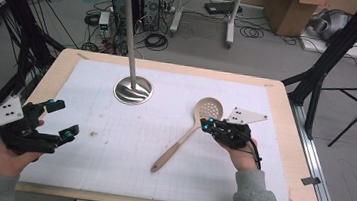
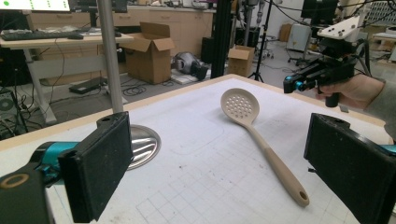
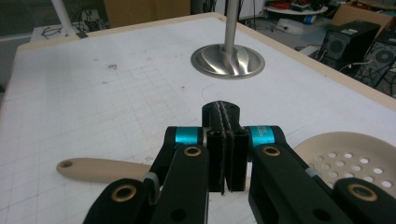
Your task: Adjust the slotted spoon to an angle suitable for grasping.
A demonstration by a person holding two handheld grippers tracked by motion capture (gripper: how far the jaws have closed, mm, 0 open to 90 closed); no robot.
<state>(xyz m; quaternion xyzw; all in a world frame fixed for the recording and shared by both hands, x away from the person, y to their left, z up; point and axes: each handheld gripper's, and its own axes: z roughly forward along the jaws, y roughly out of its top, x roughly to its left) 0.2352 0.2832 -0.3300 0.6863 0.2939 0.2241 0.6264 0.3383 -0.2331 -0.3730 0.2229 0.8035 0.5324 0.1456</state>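
A beige slotted spoon (image 1: 182, 142) lies flat on the white gridded mat (image 1: 110, 158), bowl toward the far right, handle toward the near middle. My right gripper (image 1: 206, 125) hovers over the spoon's neck just below the bowl. Its jaws are pressed flat together with nothing between them; in the right gripper view (image 3: 224, 112) the spoon (image 3: 93, 169) passes underneath. My left gripper (image 1: 64, 117) rests at the mat's left edge, jaws wide open and empty. In the left gripper view (image 2: 219, 140) it faces the spoon (image 2: 261, 144) and the right gripper (image 2: 292, 84).
A steel stand (image 1: 133, 89) with a round base and a tall pole rises at the back middle of the mat. The wooden table edge (image 1: 286, 107) borders the mat. Cables, a computer case and cardboard boxes (image 1: 289, 11) lie on the floor beyond.
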